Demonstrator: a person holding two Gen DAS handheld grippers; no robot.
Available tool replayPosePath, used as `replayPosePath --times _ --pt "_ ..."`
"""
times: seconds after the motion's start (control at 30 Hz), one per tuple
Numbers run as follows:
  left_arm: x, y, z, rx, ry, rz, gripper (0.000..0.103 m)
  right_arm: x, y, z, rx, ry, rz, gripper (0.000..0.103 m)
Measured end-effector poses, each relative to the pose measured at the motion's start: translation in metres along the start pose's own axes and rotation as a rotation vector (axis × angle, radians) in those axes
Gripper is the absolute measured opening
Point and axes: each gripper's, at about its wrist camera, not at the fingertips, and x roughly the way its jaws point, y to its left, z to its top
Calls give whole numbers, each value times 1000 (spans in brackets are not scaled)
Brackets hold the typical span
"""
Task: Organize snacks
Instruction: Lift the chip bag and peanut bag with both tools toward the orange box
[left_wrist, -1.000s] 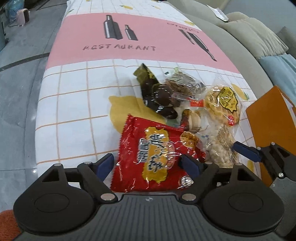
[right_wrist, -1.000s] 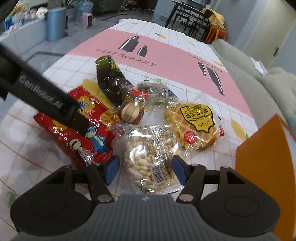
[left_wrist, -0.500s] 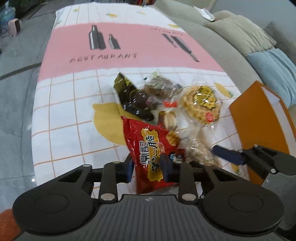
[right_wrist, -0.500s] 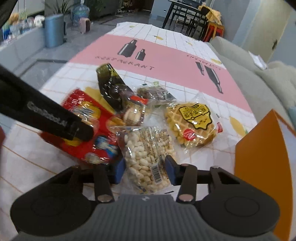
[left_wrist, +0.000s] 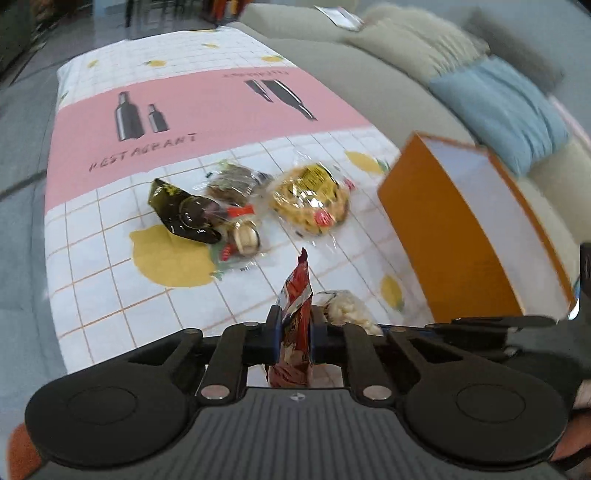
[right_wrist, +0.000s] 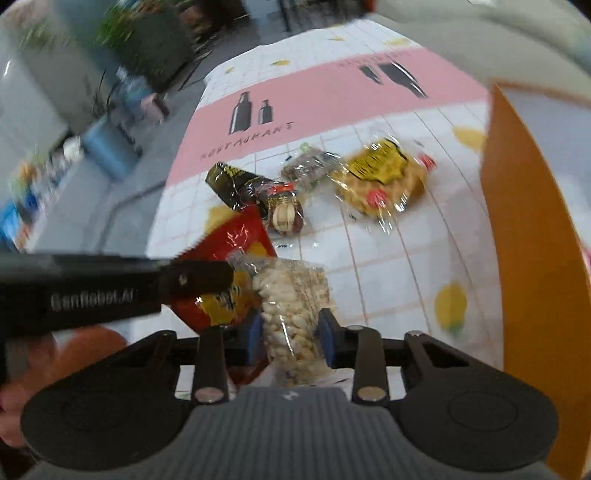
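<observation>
My left gripper (left_wrist: 294, 334) is shut on the red snack bag (left_wrist: 295, 314), held edge-on above the table; the bag also shows in the right wrist view (right_wrist: 236, 266). My right gripper (right_wrist: 290, 338) is shut on a clear bag of white puffed snacks (right_wrist: 291, 306), lifted off the cloth; that bag shows beside the left fingers (left_wrist: 349, 312). On the tablecloth lie a waffle pack with a yellow label (left_wrist: 310, 199), a dark wrapped snack (left_wrist: 184, 214), a brown pack (left_wrist: 234, 181) and a small round pastry pack (left_wrist: 245, 238).
An open orange box (left_wrist: 461, 232) with a white inside stands at the table's right; it also shows in the right wrist view (right_wrist: 532, 236). A grey sofa with a blue cushion (left_wrist: 498, 107) runs behind it. The table's left edge drops to the floor.
Both grippers closed on their bags and lifted them off the cloth. The views swung right toward the orange box, and the remaining snacks now lie farther ahead.
</observation>
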Motion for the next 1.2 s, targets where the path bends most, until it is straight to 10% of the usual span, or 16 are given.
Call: replayPosePath --times 1.2 --pt "30 -27 -34 167 159 45 33 -14 -14 -27 -21 -42 -114 24"
